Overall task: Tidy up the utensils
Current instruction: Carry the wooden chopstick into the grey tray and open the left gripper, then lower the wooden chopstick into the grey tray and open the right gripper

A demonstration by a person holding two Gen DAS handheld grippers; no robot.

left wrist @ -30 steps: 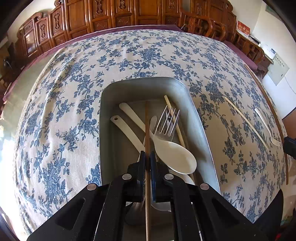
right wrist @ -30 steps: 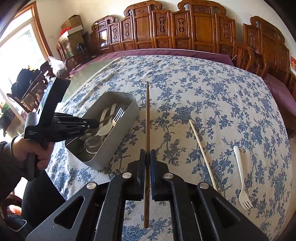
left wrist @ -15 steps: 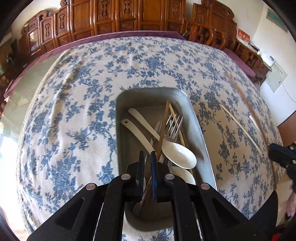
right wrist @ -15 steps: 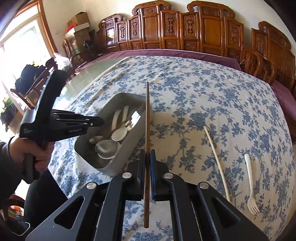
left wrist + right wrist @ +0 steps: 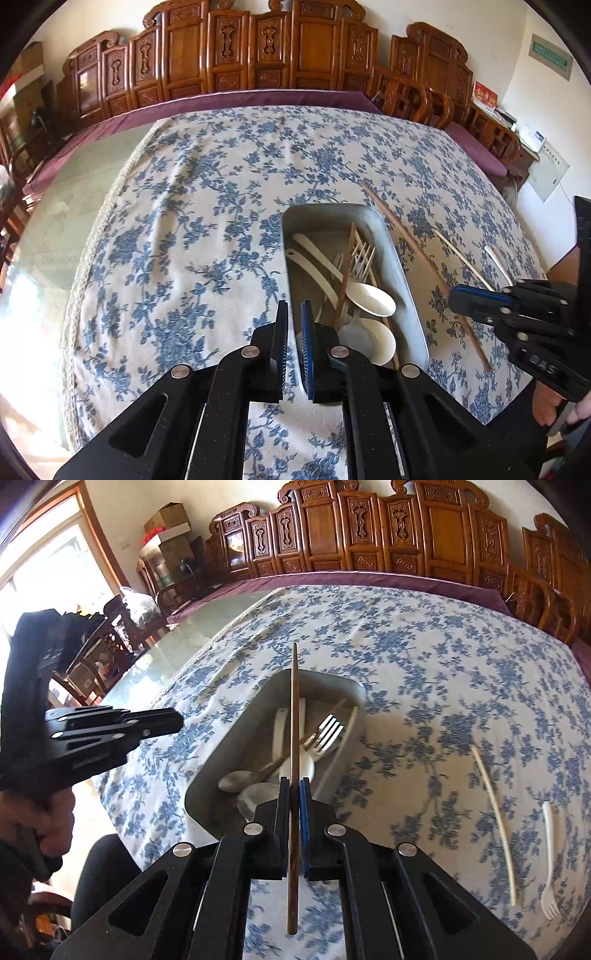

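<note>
The right gripper is clamping a brown chopstick between its pads, the stick running straight out ahead of the fingers and also trailing back beneath them. Its far end is reaching over the metal tray, which is sitting on the flowered tablecloth toward the table's left edge as the right camera sees it.

The left gripper is hovering over the tray's near left rim with its pads almost together, only a thin slit showing between them and nothing caught there. In the right view it is hanging in the air to the left of the tray, apart from it, with a hand wrapped round its handle.

Inside the tray are lying a second brown chopstick, white spoons, a metal fork and a pale chopstick, piled across one another; how many spoons there are is hard to make out, since the left gripper's fingers are covering the tray's near end.

Out on the cloth, to the right of the tray and well apart from it, a pale chopstick and a white plastic fork are lying side by side near the table's right edge. In the left view the right gripper is covering their near ends.
</note>
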